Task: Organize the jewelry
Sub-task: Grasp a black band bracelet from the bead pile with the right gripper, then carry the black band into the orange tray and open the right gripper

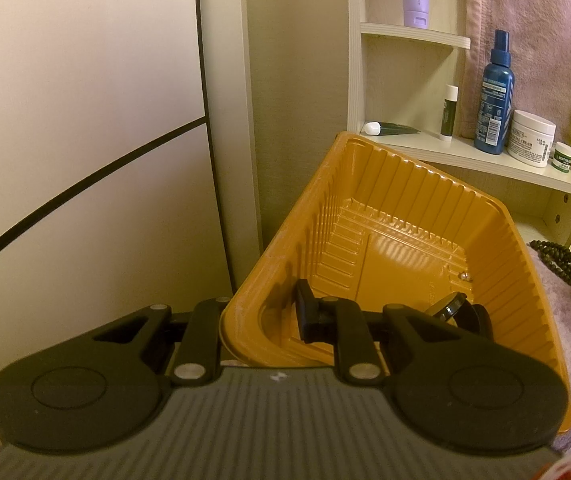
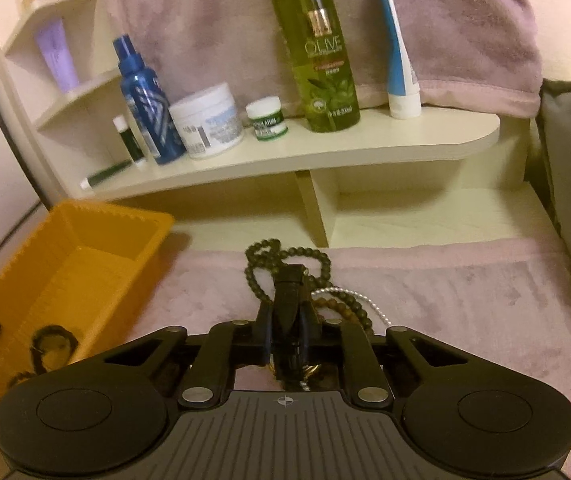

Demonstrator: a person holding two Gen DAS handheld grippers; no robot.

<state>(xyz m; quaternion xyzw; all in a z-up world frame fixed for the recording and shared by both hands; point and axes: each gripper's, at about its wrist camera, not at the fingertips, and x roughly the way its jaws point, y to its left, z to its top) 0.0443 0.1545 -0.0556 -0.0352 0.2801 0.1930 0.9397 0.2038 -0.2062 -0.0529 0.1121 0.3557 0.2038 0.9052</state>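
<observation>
One orange tray (image 1: 405, 240) fills the left wrist view, tilted, its near wall clamped between the fingers of the left gripper (image 1: 261, 320); one finger shows inside the tray, the other is hidden outside the wall. One dark ring-shaped piece (image 1: 451, 306) lies in the tray's near corner. One string of dark beads (image 1: 565, 264) rests on the pink cloth (image 1: 557, 312) to the right, apart from the tray.

In the right wrist view, the right gripper (image 2: 290, 292) has its fingers pressed together above the dark beads (image 2: 261, 256) and one silver chain (image 2: 349, 292); whether they pinch anything cannot be told. One shelf (image 2: 365, 144) carries seven containers.
</observation>
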